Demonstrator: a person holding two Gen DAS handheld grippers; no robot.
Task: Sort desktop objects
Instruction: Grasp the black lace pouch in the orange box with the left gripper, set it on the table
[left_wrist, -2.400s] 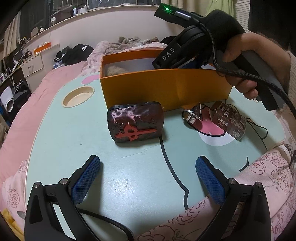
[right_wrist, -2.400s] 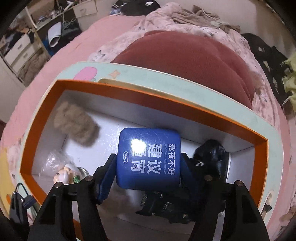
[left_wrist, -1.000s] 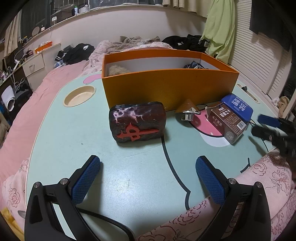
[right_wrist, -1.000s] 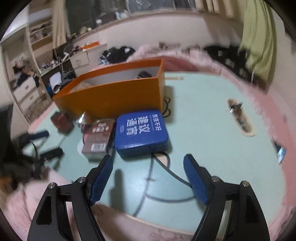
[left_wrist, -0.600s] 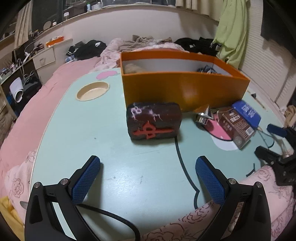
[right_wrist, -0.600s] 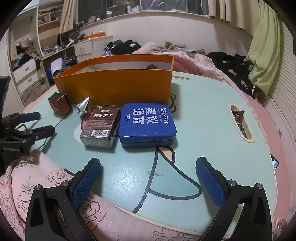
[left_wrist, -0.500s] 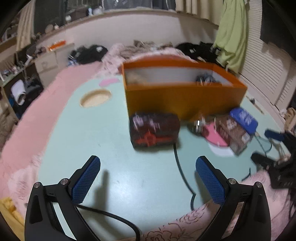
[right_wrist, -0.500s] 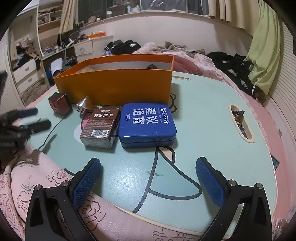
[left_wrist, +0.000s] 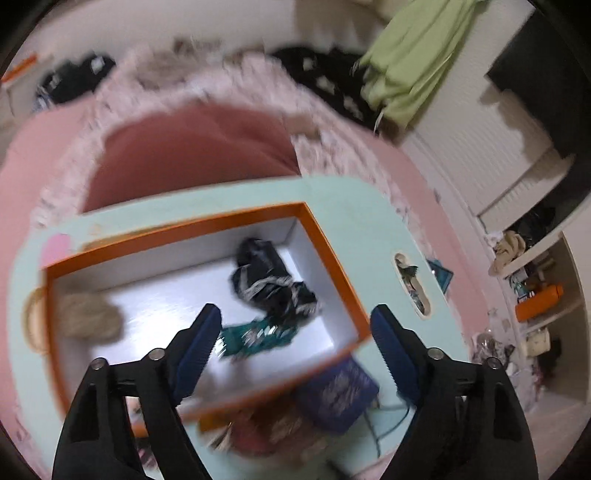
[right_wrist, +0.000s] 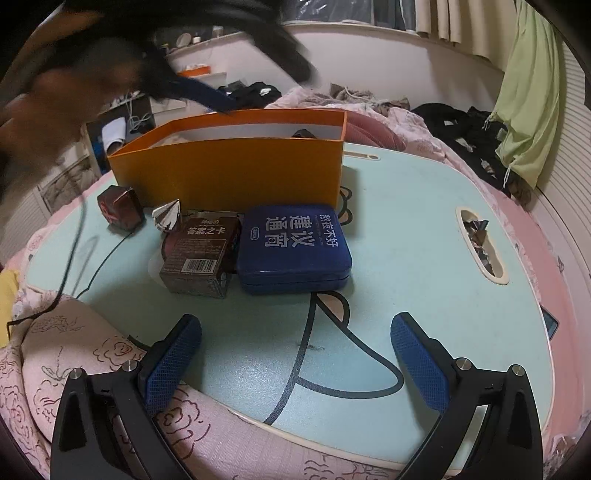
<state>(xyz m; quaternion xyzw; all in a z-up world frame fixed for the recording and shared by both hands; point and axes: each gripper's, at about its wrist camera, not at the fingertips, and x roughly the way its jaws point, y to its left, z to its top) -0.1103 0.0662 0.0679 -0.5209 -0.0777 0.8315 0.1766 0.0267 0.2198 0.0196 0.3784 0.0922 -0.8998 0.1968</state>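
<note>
The orange box (right_wrist: 236, 173) stands on the mint table (right_wrist: 406, 236). In front of it lie a blue tin (right_wrist: 293, 249), a brown card box (right_wrist: 199, 254), a silver cone (right_wrist: 168, 216) and a dark red pouch (right_wrist: 120, 210). My right gripper (right_wrist: 295, 354) is open and empty, low near the table's front edge. My left gripper (left_wrist: 295, 339) is open and empty, high above the orange box (left_wrist: 332, 251), looking down on a black bundle (left_wrist: 269, 284), a teal item (left_wrist: 258, 336) and a beige fluffy thing (left_wrist: 86, 317). The left view is blurred.
A slot with scraps (right_wrist: 480, 243) is cut into the table at the right. A round cup recess (left_wrist: 33, 317) lies left of the box. Pink bedding (right_wrist: 74, 369) surrounds the table. A black cable (right_wrist: 70, 258) trails across the left side.
My left gripper has risen from low over the table to high above the orange box and now looks down into it. My right gripper has stayed still since half a second ago.
</note>
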